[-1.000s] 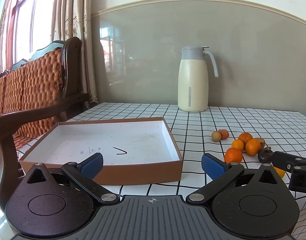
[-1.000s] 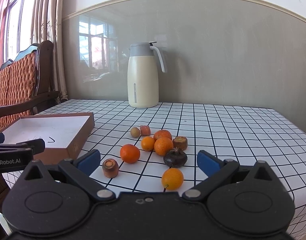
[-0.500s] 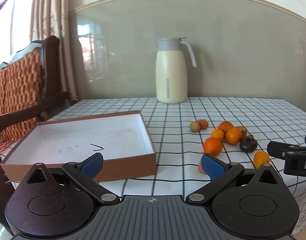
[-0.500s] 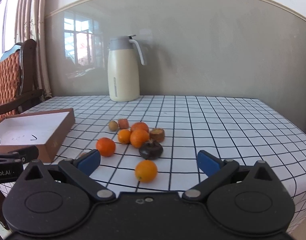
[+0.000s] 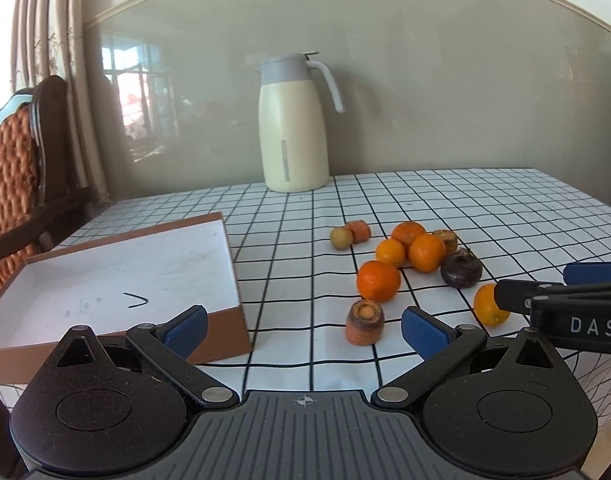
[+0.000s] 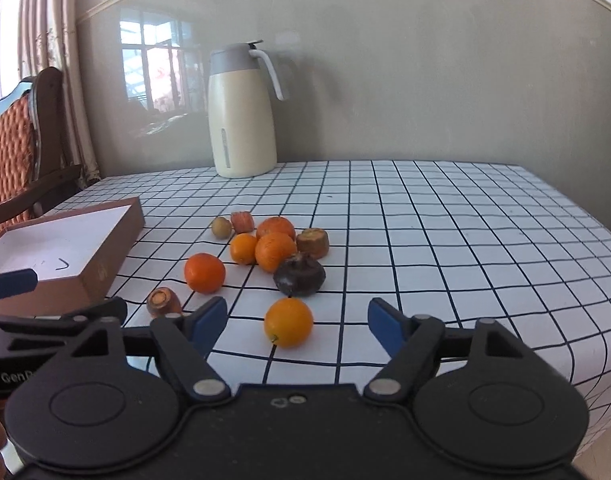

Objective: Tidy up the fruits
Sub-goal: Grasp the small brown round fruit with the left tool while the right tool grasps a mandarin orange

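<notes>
- On the white black-gridded tablecloth, we found the round orange fruit between our right gripper's closing, untouching jaws.
- We held the left gripper apart beside the brown cardboard box.

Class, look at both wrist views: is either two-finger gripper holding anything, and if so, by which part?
Nothing is held. The left gripper is open and empty; the right gripper, jaws just closing, still stands clear of the nearest round orange fruit.
</notes>
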